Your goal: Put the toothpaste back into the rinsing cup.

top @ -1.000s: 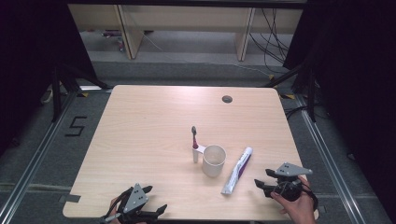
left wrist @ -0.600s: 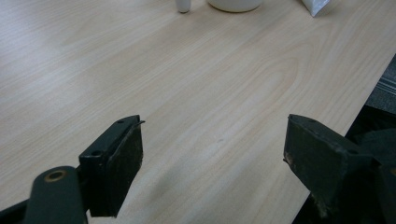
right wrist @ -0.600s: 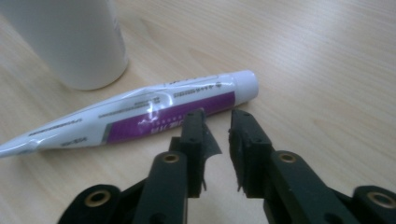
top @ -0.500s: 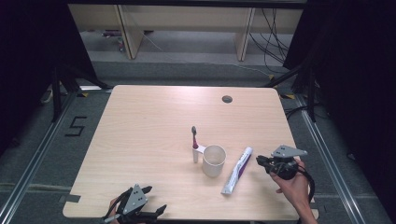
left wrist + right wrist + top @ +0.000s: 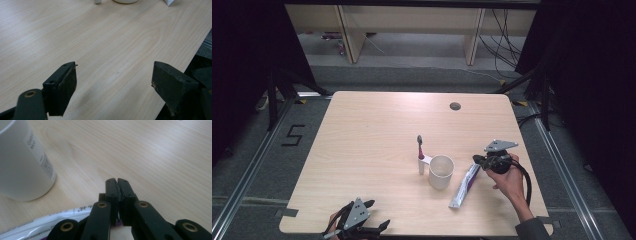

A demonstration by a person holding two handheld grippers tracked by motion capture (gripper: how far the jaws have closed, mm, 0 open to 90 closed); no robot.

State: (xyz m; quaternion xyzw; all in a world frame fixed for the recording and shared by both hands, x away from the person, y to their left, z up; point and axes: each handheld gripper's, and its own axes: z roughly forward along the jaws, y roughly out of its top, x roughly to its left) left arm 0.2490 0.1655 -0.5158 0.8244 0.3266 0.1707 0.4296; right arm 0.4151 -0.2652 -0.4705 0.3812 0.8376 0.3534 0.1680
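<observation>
The right hand-held gripper (image 5: 476, 159) has just closed, jaws pressed together with nothing between, its tip at the far end of the tube (image 5: 464, 186), likely to nudge it. The tube lies flat on the bench (image 5: 362, 135) just beside the cup (image 5: 441, 172). The left hand-held gripper (image 5: 374, 220) rests wide open at the near edge, out of the way.

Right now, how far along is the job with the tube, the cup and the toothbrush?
Nothing looks done: the toothbrush stands beside the cup, and the tube lies flat on the table. In hand: the right gripper, shut and empty, sits at the tube's upper end. The left gripper waits open at the near edge. Picking up the tube is probably left.
</observation>
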